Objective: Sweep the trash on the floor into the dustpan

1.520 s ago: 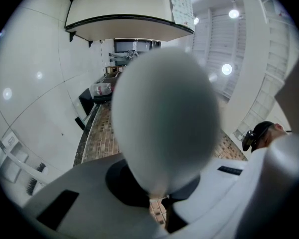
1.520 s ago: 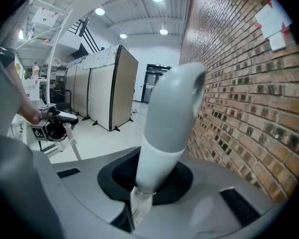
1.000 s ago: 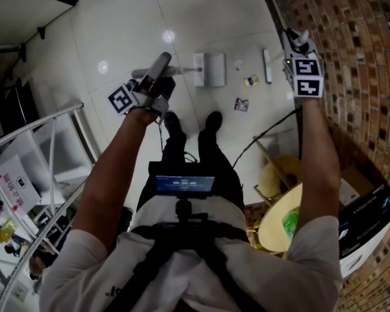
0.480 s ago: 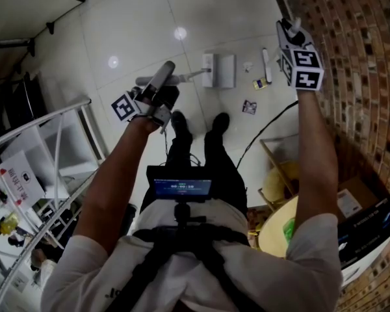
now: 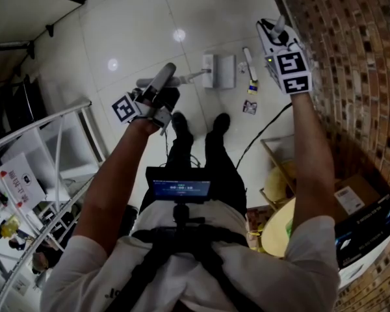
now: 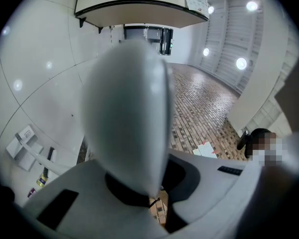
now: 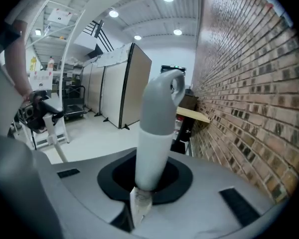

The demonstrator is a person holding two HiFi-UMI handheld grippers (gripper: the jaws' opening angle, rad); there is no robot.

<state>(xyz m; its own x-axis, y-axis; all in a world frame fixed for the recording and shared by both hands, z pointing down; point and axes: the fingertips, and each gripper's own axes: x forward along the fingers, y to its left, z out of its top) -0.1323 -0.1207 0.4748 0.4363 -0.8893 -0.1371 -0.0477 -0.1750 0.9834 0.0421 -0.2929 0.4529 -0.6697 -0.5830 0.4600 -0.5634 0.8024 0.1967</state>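
In the head view a white dustpan [image 5: 219,71] rests on the pale tiled floor ahead of my shoes. Its long grey handle [image 5: 161,78] leans back to my left gripper [image 5: 153,94], which is shut on it. That handle fills the left gripper view [image 6: 127,123]. My right gripper [image 5: 277,36] is shut on the broom handle [image 7: 157,128], close to the brick wall. The broom's white head [image 5: 249,62] lies just right of the dustpan. A yellow-blue wrapper [image 5: 253,86] sits beside the head, and a small printed packet [image 5: 249,106] lies nearer my feet.
A brick wall [image 5: 351,77] runs down the right side. A round wooden table [image 5: 279,229], a cardboard box [image 5: 351,200] and a dark box [image 5: 370,229] crowd the lower right. White rails and shelves [image 5: 58,148] stand at left. A black cable [image 5: 263,135] trails across the floor.
My right gripper has swung left with the broom, and its head has slid towards the dustpan. The yellow wrapper has shifted left a little. A small white scrap is no longer seen. The left gripper holds still.
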